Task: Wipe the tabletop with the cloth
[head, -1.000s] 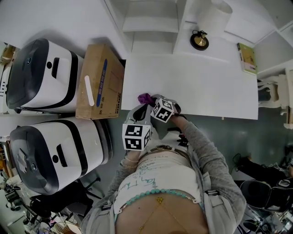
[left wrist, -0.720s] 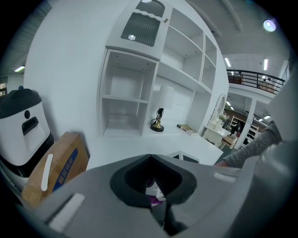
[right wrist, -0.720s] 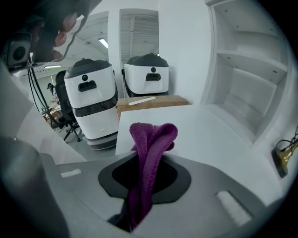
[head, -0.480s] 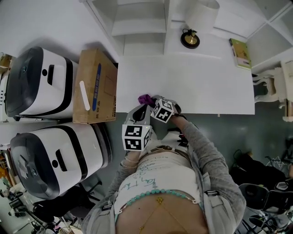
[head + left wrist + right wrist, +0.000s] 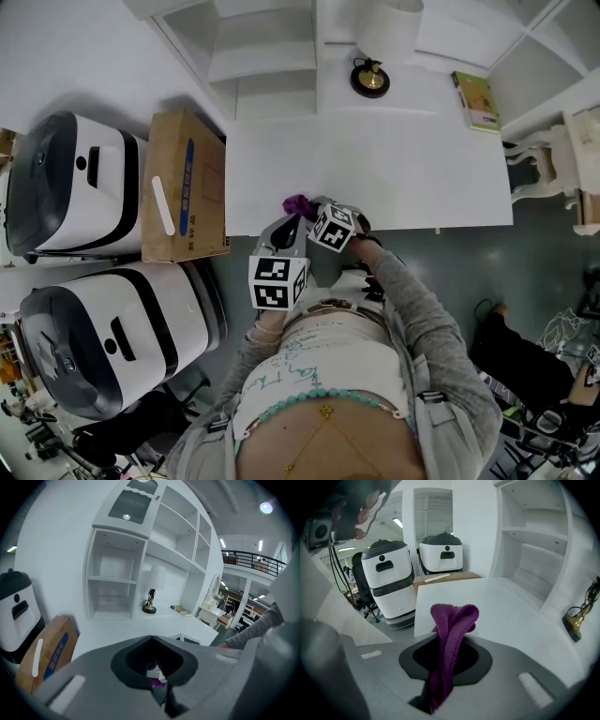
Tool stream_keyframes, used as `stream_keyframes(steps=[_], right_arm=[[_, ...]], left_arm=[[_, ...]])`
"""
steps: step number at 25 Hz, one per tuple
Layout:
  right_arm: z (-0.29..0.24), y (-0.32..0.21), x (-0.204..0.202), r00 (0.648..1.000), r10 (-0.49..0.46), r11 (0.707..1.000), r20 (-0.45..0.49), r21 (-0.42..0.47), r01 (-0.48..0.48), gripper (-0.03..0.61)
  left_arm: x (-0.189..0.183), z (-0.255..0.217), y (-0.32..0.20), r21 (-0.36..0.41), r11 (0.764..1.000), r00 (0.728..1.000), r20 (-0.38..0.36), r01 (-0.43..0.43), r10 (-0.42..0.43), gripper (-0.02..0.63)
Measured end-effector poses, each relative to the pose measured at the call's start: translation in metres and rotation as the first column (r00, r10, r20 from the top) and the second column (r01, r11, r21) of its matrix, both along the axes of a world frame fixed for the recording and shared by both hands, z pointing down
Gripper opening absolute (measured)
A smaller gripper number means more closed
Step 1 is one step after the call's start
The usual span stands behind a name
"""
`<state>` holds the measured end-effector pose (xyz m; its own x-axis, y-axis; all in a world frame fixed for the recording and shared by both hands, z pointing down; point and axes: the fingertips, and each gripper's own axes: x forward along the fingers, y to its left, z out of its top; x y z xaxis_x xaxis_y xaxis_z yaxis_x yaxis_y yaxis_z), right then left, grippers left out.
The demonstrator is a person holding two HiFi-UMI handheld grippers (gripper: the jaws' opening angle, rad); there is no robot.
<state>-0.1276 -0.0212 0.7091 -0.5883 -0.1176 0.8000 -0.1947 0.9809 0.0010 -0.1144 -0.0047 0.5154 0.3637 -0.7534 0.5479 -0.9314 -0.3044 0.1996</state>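
A purple cloth (image 5: 451, 629) stands up from between the jaws of my right gripper (image 5: 449, 643), which is shut on it. In the head view the purple cloth (image 5: 298, 202) shows at the near edge of the white tabletop (image 5: 394, 173), just ahead of the right gripper (image 5: 307, 210). My left gripper (image 5: 284, 234) sits close beside it on the left, off the table's edge. In the left gripper view the left gripper (image 5: 151, 641) has its jaws together. A scrap of the purple cloth (image 5: 156, 682) shows through the hollow behind them.
A cardboard box (image 5: 183, 187) lies left of the table, beside two white-and-black machines (image 5: 66, 178) (image 5: 103, 328). A lamp with a dark round base (image 5: 370, 80) and a book (image 5: 478, 101) stand at the table's far side under white shelves. A white chair (image 5: 539, 159) is at the right.
The head view has drifted, so the table and box sit further left and higher in the picture. Both grippers and the cloth keep their places at the table's near edge.
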Motion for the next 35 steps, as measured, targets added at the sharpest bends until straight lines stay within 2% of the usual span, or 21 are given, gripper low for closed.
stream_keyframes(steps=[35], right_arm=[[0.002,-0.015,0.112,0.99,0.132,0.991,-0.051,0.009,-0.132,0.081]], left_arm=[[0.091,-0.006,-0.005,0.02,0.99,0.991,0.01,-0.137,0.136,0.005]])
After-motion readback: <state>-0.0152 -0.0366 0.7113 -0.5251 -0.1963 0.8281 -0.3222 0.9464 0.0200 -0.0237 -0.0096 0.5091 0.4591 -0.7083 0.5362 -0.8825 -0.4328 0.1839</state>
